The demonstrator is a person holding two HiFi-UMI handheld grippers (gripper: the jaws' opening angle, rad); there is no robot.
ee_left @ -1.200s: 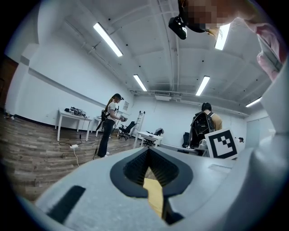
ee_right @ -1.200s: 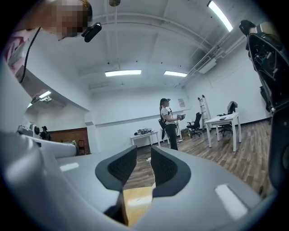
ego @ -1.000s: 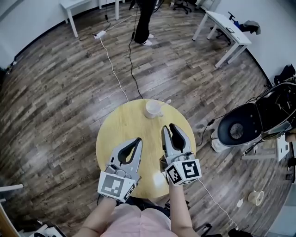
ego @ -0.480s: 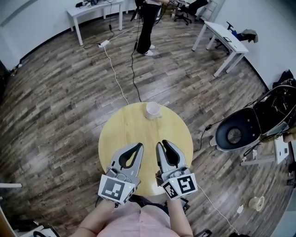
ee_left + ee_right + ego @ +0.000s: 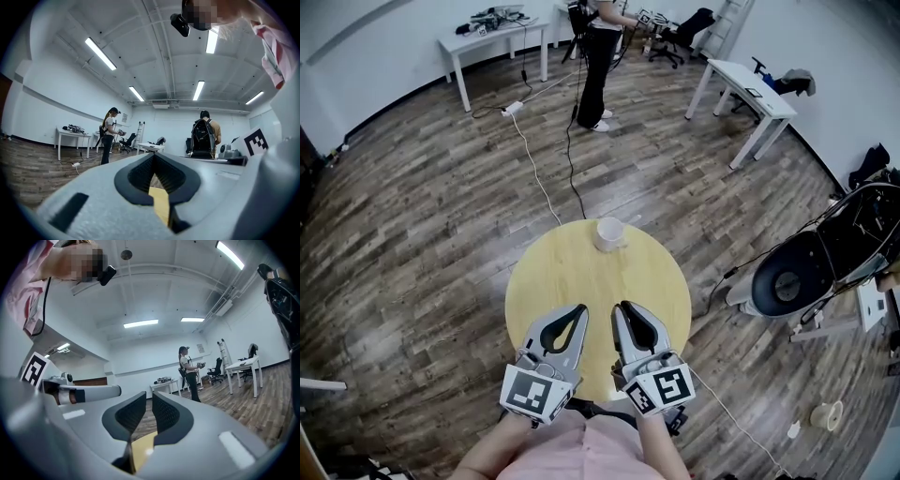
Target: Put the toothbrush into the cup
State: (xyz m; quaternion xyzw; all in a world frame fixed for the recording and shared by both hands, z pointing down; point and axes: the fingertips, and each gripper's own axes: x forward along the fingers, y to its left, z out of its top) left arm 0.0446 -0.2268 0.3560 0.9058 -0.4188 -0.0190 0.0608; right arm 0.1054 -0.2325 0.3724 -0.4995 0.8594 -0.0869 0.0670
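A small white cup (image 5: 608,232) stands upright at the far edge of the round yellow wooden table (image 5: 581,272), on the side away from the person holding the tools. A short pale stub shows at the cup's right side. It is too small to tell whether it is the cup's handle or a toothbrush, and no toothbrush can be made out elsewhere.

Both tools sit over the near edge of the table, side by side and pointing toward the cup, well apart from it with bare tabletop between. The grey left tool (image 5: 579,309) has its jaw tips pressed together. Its own view shows the tips meeting, with only the oval hollow behind them and nothing caught there. The grey right tool (image 5: 623,307) lies just beside it. Its jaws have just been closing and now stand a narrow slit apart, with nothing between them. Through the slit the right gripper view shows only yellow tabletop and floor. The cup lies ahead of both tools, roughly on the line between them.

On the dark plank floor (image 5: 441,187) beyond the table, a person in dark trousers (image 5: 592,56) stands by a white desk (image 5: 492,33).
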